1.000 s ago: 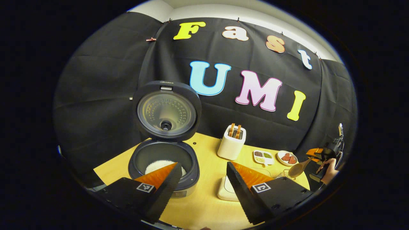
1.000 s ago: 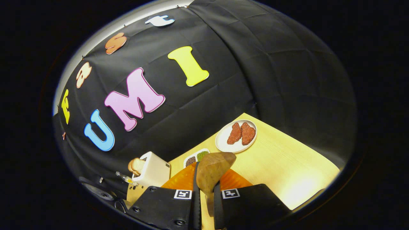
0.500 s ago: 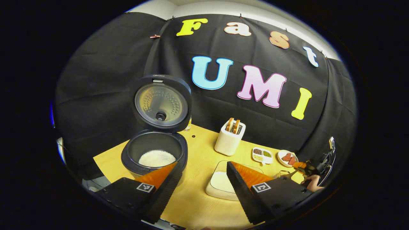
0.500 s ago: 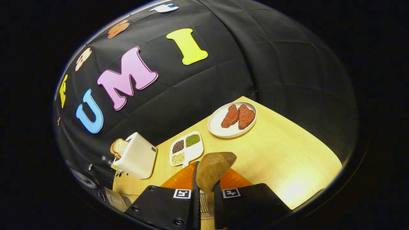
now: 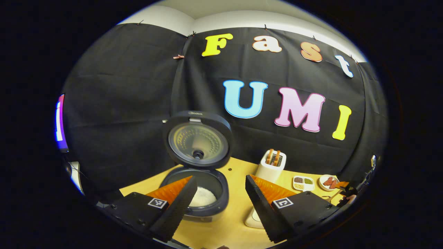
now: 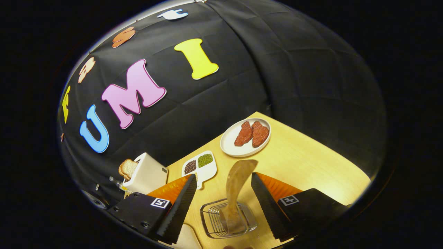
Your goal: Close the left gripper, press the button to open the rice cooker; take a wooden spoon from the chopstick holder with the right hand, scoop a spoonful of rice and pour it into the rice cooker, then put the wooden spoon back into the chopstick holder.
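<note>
Left tool [image 5: 218, 193]: fingers spread wide, holding nothing, raised above the table [image 5: 238, 176] in front of the cooker.
Right tool [image 6: 224, 193]: fingers wide apart, clear of the spoon on both sides.
Spoon [image 6: 237, 186]: standing in the clear holder [image 6: 226, 219], bowl end up, leaning slightly.
Cooker [image 5: 197, 188]: lid raised, white rice [image 5: 204, 197] inside the pot.
Beyond the holder: toaster [image 6: 147, 174], divided dish [image 6: 200, 165], plate [image 6: 228, 140] with two red pieces.
</note>
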Available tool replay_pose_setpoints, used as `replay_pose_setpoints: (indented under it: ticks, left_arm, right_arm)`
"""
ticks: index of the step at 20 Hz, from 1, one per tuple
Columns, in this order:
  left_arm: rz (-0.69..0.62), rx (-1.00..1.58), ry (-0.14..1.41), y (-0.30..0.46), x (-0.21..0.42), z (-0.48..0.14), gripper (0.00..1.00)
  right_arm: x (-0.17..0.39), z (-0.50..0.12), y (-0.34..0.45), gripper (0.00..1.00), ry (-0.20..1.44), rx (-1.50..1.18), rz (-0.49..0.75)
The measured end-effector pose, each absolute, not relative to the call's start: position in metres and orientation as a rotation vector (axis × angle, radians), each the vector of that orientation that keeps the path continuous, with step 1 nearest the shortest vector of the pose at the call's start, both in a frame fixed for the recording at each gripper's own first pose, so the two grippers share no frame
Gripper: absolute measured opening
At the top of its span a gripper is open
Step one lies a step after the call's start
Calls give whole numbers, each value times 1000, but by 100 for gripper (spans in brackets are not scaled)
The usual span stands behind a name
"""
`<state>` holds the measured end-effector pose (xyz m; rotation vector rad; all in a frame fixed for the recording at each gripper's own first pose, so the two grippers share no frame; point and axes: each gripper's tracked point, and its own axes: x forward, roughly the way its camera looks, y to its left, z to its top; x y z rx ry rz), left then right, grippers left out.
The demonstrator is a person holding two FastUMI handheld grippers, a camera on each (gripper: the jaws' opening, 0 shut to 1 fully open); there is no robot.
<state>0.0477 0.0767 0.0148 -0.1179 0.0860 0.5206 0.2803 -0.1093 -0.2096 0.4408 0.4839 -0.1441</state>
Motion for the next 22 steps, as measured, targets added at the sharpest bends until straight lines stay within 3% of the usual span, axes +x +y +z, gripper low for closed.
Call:
replay_pose_setpoints:
  ticks: [10,17,22]
  left_arm:
    - [492,172,-196,151,70,127,95]
    - [367,181,-297,173,124,149,93]
    - [365,189,-257,208,167,137,93]
  right_arm:
    - [180,-112,-113,98,310,269,-148]
    - [71,-71,-76,98,236,-1,-78]
    - [22,-51,-53,98,216,-40,-80]
